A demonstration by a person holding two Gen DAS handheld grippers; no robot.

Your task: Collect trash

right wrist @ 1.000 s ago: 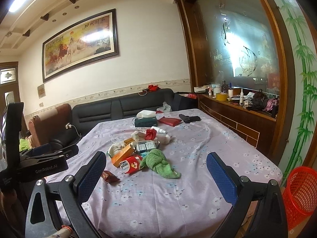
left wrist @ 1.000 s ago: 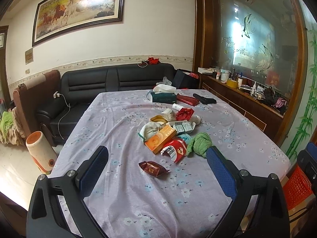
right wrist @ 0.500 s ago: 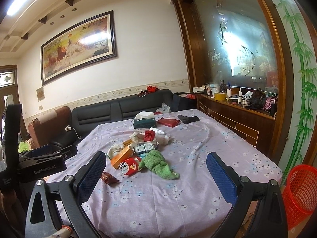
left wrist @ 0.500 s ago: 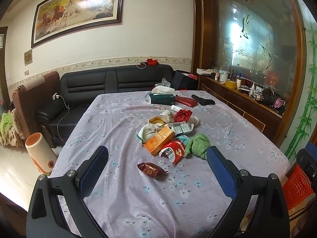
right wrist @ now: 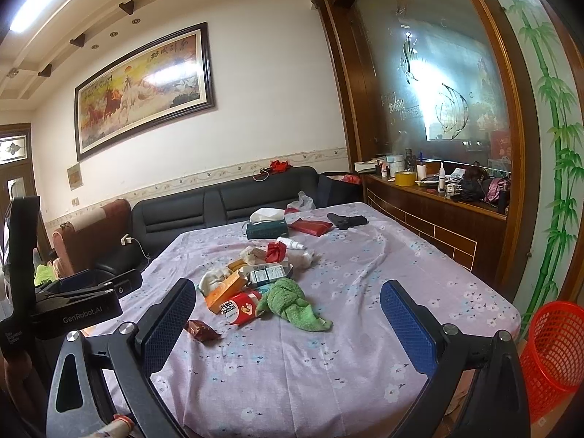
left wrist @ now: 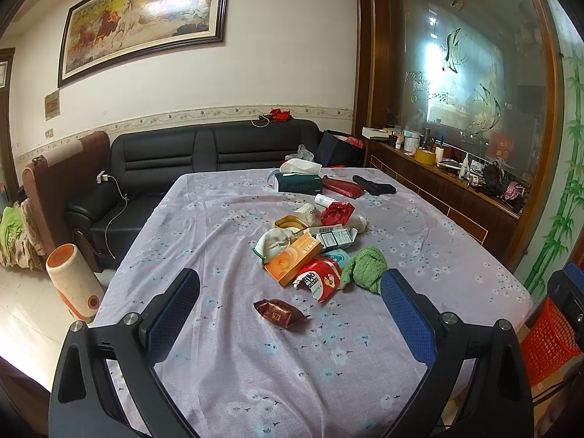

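Both grippers ease back a little from the table (left wrist: 226,226). Seen past the left gripper (left wrist: 290,304), the pile of trash (left wrist: 310,241) sits slightly higher and farther off than a second ago, the brown wrapper (left wrist: 279,313) included. The right gripper (right wrist: 286,315) tilts up a touch, showing more ceiling, and the red basket (right wrist: 553,350) comes further into sight.

"GenRobot.AI" is printed on the left tool (right wrist: 78,306) body.
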